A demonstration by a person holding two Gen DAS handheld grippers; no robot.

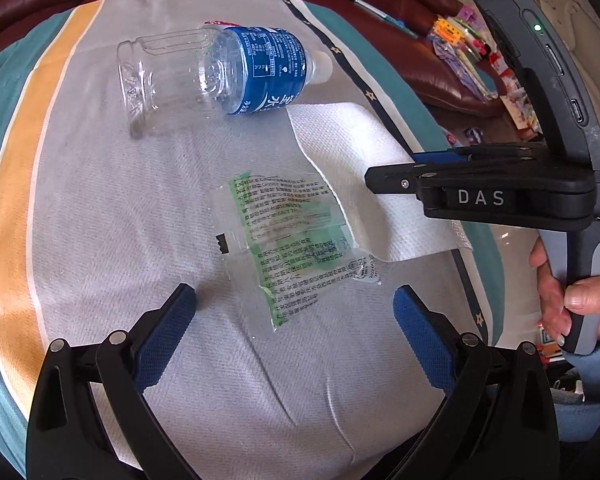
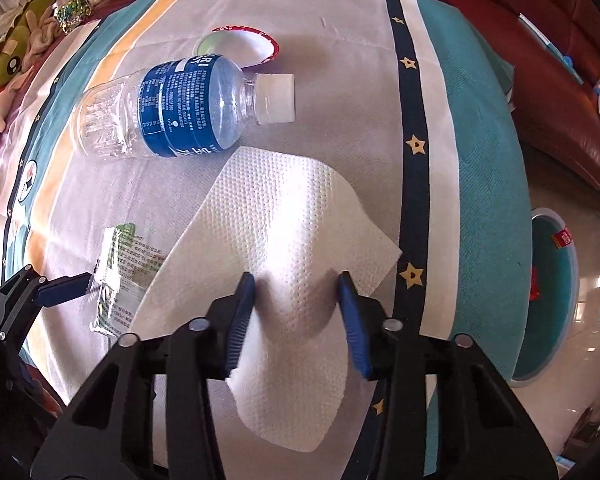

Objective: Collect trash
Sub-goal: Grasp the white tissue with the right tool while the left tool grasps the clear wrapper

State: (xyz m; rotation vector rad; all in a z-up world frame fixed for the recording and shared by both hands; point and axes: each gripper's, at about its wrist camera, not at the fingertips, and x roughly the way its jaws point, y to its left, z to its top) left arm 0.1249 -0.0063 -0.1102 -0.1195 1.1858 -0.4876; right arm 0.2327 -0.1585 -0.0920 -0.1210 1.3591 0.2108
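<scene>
1. Right tool (image 2: pixel 296 280): pointed steeply down over the white paper towel (image 2: pixel 284 208), with the sheet bunched into a raised fold between its blue pads (image 2: pixel 242 312). The pads appear to touch the flanks of the fold; I judge a grip forming on it, not yet firm.
2. Left tool (image 1: pixel 296 300): jaws wide apart, holding nothing, poised over the clear printed wrapper (image 1: pixel 296 248), which lies flat on the cloth-covered surface (image 1: pixel 100 200).
3. Location of trash: the towel lies near the starred dark stripe at the cloth's edge, one corner over the wrapper. The empty water bottle (image 2: pixel 180 108) lies on its side just beyond it. A round red-rimmed lid (image 2: pixel 240 44) sits behind the bottle.
4. A teal bin (image 2: pixel 548 292) stands on the floor past the edge of the surface, on the right tool's side; probably the destination.
5. Recommended practice: close fully on the fold before lifting, since thin paper slips from a loose pinch.
6. Lift straight up so the overlapping corner does not drag the wrapper.
7. Keep the left tool clear until the towel is away.
</scene>
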